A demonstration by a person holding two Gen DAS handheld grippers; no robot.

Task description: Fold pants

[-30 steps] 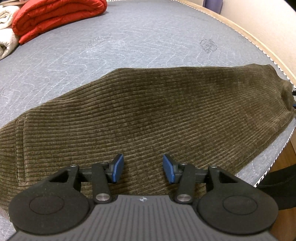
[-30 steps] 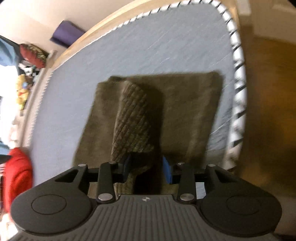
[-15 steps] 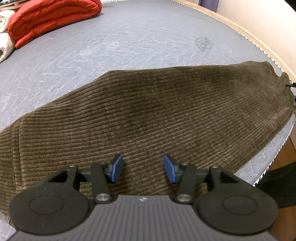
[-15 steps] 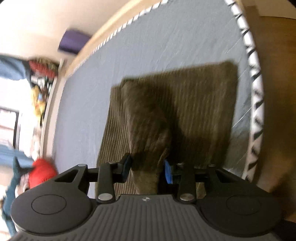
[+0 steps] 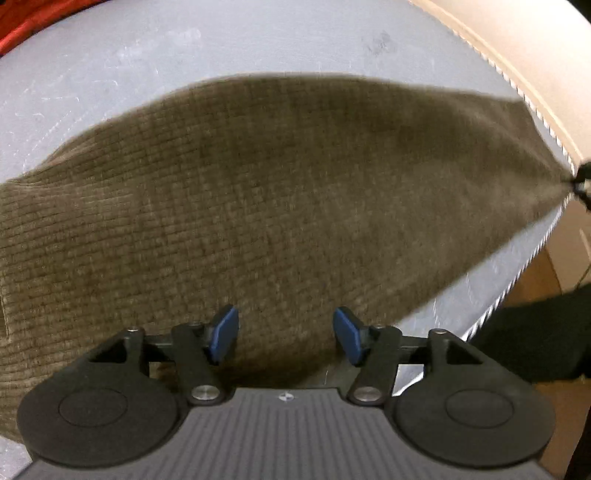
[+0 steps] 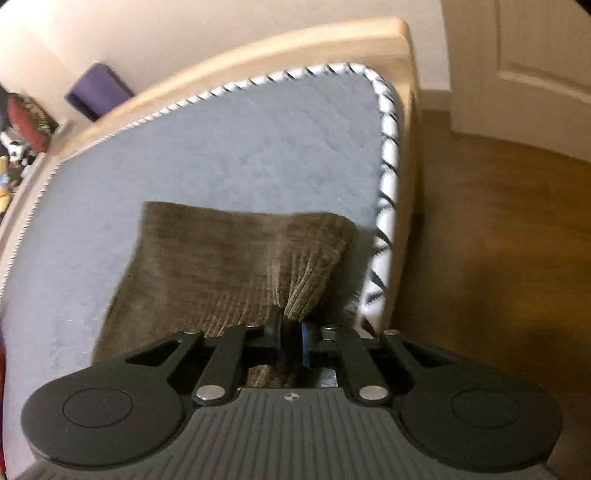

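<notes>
Brown corduroy pants point(image 5: 280, 206) lie across a grey mattress point(image 5: 184, 48), reaching toward its right edge. My left gripper point(image 5: 285, 336) hovers over their near edge, blue pads apart and still opening, nothing pressed between them. In the right wrist view the pants point(image 6: 221, 258) end near the mattress corner. My right gripper point(image 6: 291, 338) is closing there, and its pads pinch a bunched fold of the corduroy point(image 6: 308, 284), which rises in pleats from the jaws. At the far right of the left wrist view the cloth is drawn to a point beside a dark blurred shape.
Red bedding point(image 5: 26, 26) sits at the mattress's far left. A beige bed frame point(image 6: 280, 51) and striped piping point(image 6: 386, 177) border the mattress. Wooden floor point(image 6: 498, 240) lies past the right edge, with a white door point(image 6: 524, 66) and a purple object point(image 6: 98, 90) beyond.
My right gripper's jaws have shut on the pants fold that stood loosely between them. The left gripper's pads have spread wider and it has tilted down over the pants.
</notes>
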